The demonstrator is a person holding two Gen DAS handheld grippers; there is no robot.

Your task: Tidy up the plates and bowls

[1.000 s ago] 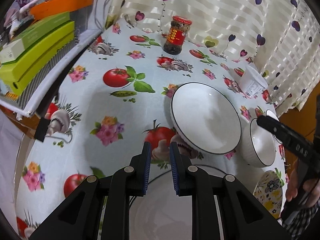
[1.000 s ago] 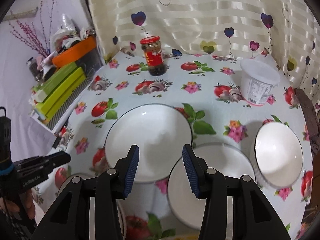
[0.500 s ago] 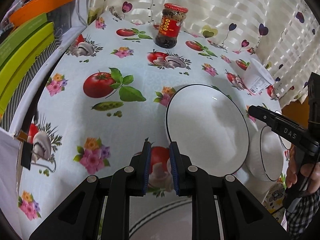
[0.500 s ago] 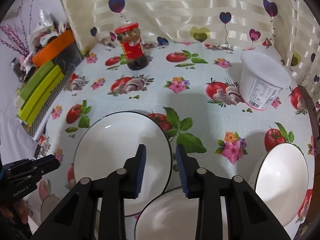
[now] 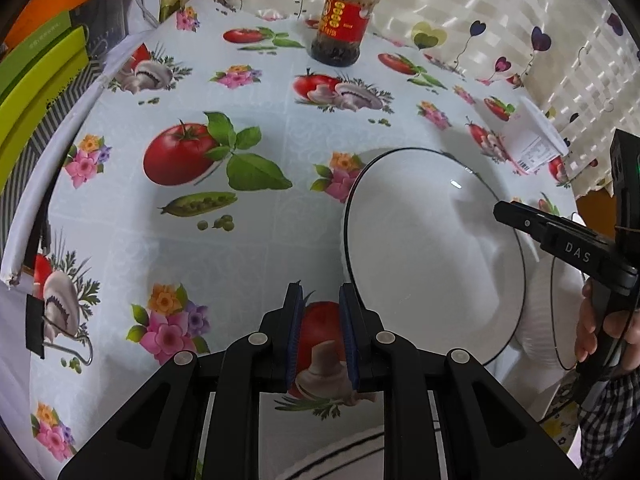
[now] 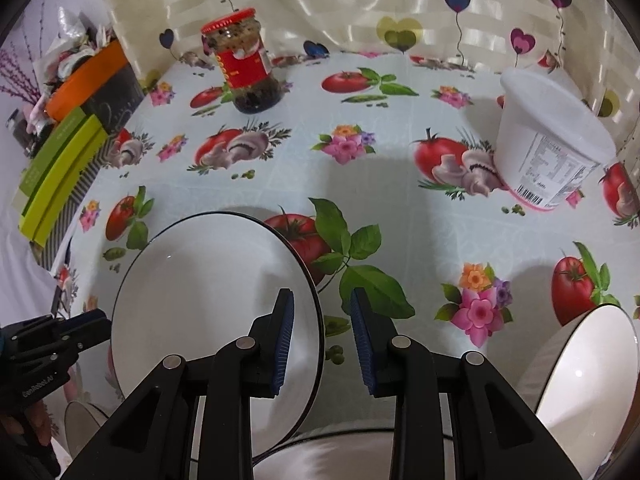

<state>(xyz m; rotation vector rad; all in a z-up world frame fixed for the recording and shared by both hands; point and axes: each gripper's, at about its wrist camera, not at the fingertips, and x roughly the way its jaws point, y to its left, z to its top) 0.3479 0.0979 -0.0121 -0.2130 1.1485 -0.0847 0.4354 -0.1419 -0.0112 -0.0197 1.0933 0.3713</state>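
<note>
Close to the near table edge, the right gripper (image 6: 322, 336) has just been closing, its blue pads astride the rim of the round white black-edged plate (image 6: 208, 300), not pressing. It looks hard, slippery, breakable; grab the rim. The left gripper (image 5: 320, 336) is narrowly open, empty. Farther back stand a red-lidded jar (image 6: 244, 68) and white tub (image 6: 548, 148)

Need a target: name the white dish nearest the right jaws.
The large black-rimmed plate, whose right rim lies between the jaws; the bowl sits off right.
</note>
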